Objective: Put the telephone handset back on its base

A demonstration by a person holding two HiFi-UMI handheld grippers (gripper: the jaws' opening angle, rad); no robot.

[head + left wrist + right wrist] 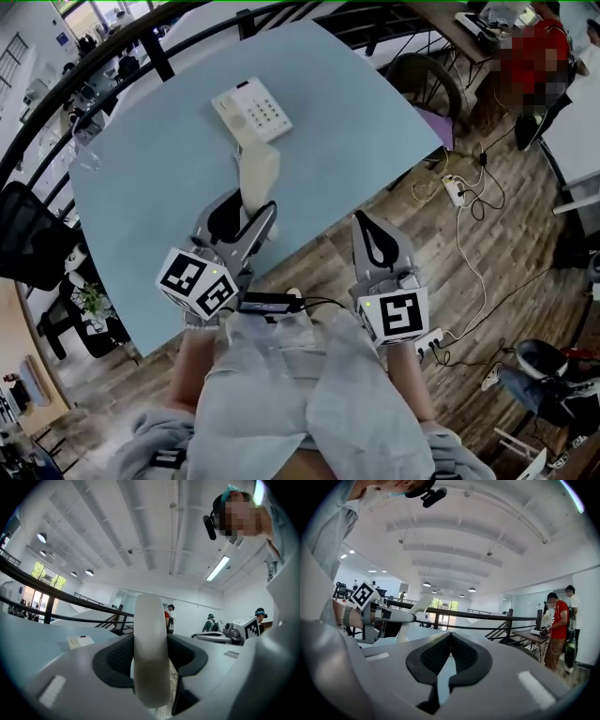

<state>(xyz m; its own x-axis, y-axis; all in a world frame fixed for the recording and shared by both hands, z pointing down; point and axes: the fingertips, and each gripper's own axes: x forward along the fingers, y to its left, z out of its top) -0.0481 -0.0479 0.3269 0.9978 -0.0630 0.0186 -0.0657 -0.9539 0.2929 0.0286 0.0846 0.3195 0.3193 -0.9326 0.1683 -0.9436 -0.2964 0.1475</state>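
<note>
The cream telephone base [251, 111] with its keypad lies at the far side of the pale blue table [356, 112]. My left gripper [246, 223] is shut on the cream handset [259, 174], which sticks out forward over the table, just short of the base. In the left gripper view the handset [150, 653] stands upright between the black pads [116, 660], and the base [79, 641] shows small at the left. My right gripper [370, 230] hangs over the table's near edge, shut with nothing in it; its pads [436, 656] meet at the tips. The right gripper view shows the left gripper [382, 617] holding the handset [412, 607].
A wooden floor with cables and a power strip [457, 192] lies to the right of the table. A black railing [112, 47] curves behind the table. Dark chairs [422, 80] stand around it. People stand at desks in the background [558, 630].
</note>
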